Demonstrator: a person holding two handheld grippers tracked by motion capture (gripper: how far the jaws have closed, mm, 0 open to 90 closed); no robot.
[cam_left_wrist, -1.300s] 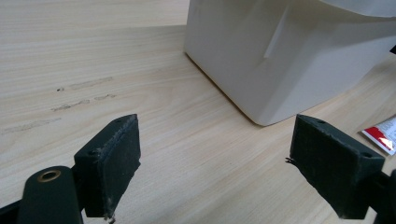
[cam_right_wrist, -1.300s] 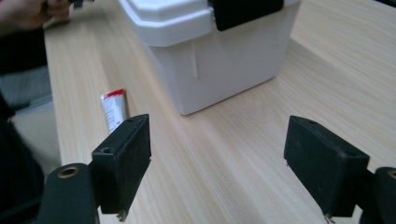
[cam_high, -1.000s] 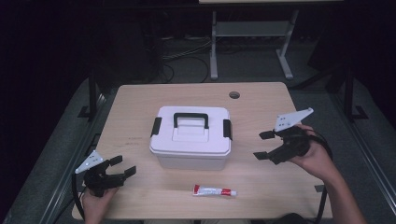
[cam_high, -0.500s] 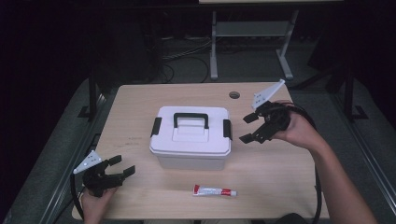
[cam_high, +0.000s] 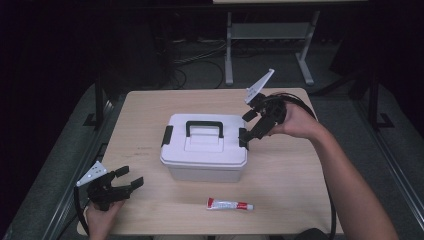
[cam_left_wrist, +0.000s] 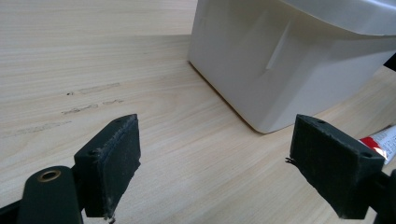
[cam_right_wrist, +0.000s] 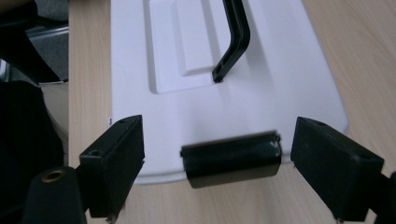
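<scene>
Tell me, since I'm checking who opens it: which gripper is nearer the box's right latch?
Right. The right gripper hovers open at the right latch, jaws either side; the left gripper rests near the table's front-left corner.

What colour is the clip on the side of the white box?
Black latch clip on the white plastic box, clearest in the right gripper view.

The white storage box (cam_high: 205, 150) sits square at the middle of the table, lid closed, its black carry handle (cam_high: 204, 128) folded flat across the top. A black latch (cam_high: 243, 138) on its right end is clipped down, matched by another latch (cam_high: 166, 135) on the left end. The right claw (cam_high: 252, 125) hovers spread wide just over that right latch, either side of it.
</scene>
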